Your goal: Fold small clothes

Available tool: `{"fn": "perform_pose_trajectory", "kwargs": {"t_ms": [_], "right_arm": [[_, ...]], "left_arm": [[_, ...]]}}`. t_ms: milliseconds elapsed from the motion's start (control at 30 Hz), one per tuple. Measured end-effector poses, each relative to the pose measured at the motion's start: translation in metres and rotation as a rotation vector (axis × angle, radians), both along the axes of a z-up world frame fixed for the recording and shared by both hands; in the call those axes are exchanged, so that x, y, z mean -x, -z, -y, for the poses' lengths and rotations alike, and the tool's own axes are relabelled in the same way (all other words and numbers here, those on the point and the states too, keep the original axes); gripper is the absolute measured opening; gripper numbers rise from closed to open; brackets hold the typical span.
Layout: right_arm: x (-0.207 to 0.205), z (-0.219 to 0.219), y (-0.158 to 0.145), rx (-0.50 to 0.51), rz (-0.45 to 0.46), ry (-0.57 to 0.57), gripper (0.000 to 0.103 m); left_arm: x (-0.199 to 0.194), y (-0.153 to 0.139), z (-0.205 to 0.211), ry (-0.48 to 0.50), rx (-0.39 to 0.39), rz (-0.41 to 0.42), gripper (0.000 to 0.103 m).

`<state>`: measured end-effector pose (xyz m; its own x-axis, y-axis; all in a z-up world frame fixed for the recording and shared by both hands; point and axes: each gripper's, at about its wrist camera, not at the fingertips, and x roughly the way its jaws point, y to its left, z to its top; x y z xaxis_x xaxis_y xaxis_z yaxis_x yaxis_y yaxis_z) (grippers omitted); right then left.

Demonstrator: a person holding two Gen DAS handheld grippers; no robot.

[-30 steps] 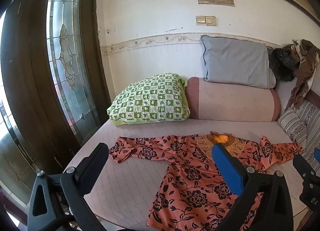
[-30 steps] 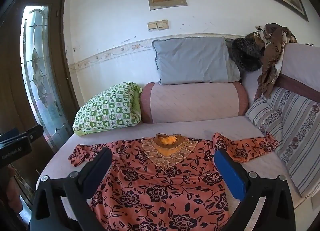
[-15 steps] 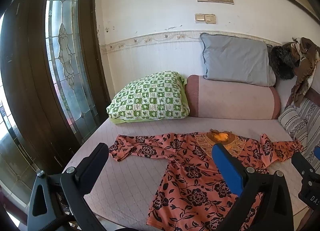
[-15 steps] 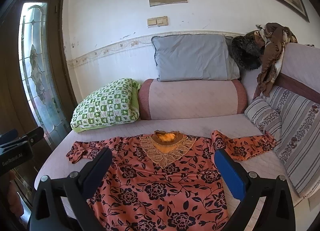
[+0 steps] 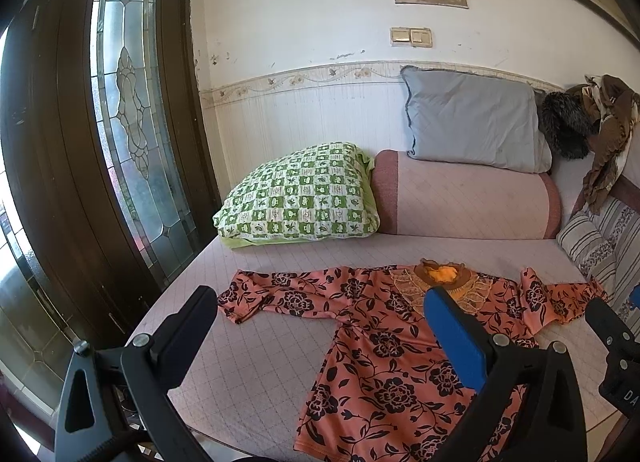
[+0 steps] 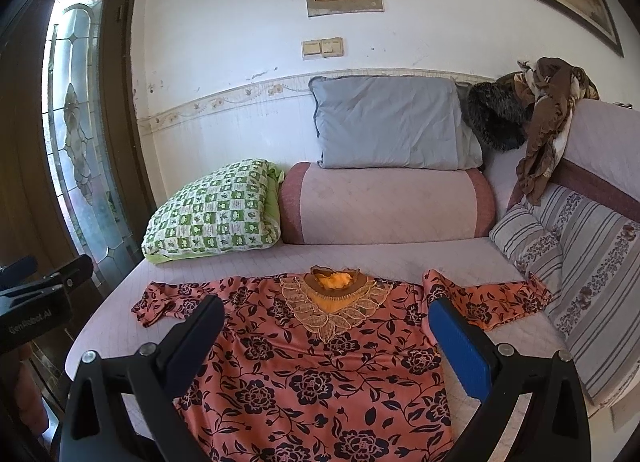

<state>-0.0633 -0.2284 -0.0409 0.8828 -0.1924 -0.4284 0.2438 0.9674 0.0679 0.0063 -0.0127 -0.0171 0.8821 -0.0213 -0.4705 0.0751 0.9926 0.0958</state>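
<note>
Here, the scene is set out by label.

Blouse [image 6: 316,362]: an orange garment with black flowers is laid flat on the bed [image 6: 384,254], front up, its gold-trimmed collar [image 6: 334,282] turned toward 12 o'clock.

Left sleeve end [image 5: 240,296]: it is stretched out toward 9 o'clock and bunched at the cuff.

Right sleeve [image 6: 486,296]: it is bent and rumpled, and is seen near the striped cushion [image 6: 528,242] at 3 o'clock.

Left gripper [image 5: 320,336]: its jaws are spread wide apart and nothing is held between them; it is raised above the garment's left side.

Right gripper [image 6: 326,336]: its jaws are likewise released and empty, and the chest of the blouse is framed between them.

Pillows: a green checked pillow [image 6: 212,214] is placed at 10 o'clock, just beside a pink bolster [image 6: 384,202]; a grey pillow [image 6: 388,126] is propped on the bolster against the wall.

Brown cloth [image 6: 548,110]: it is draped over the sofa back at 2 o'clock.

Door [image 5: 124,110]: a dark wooden door with leaded glass is seen at 9 o'clock.
</note>
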Motion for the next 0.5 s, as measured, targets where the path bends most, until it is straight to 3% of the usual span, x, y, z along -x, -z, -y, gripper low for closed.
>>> {"fn": "perform_pose_trajectory", "kwargs": {"t_ms": [500], "right_arm": [[-0.001, 0.001, -0.007, 0.045, -0.014, 0.035, 0.103]], "left_arm": [[-0.002, 0.002, 0.015, 0.030, -0.023, -0.013, 0.103]]}}
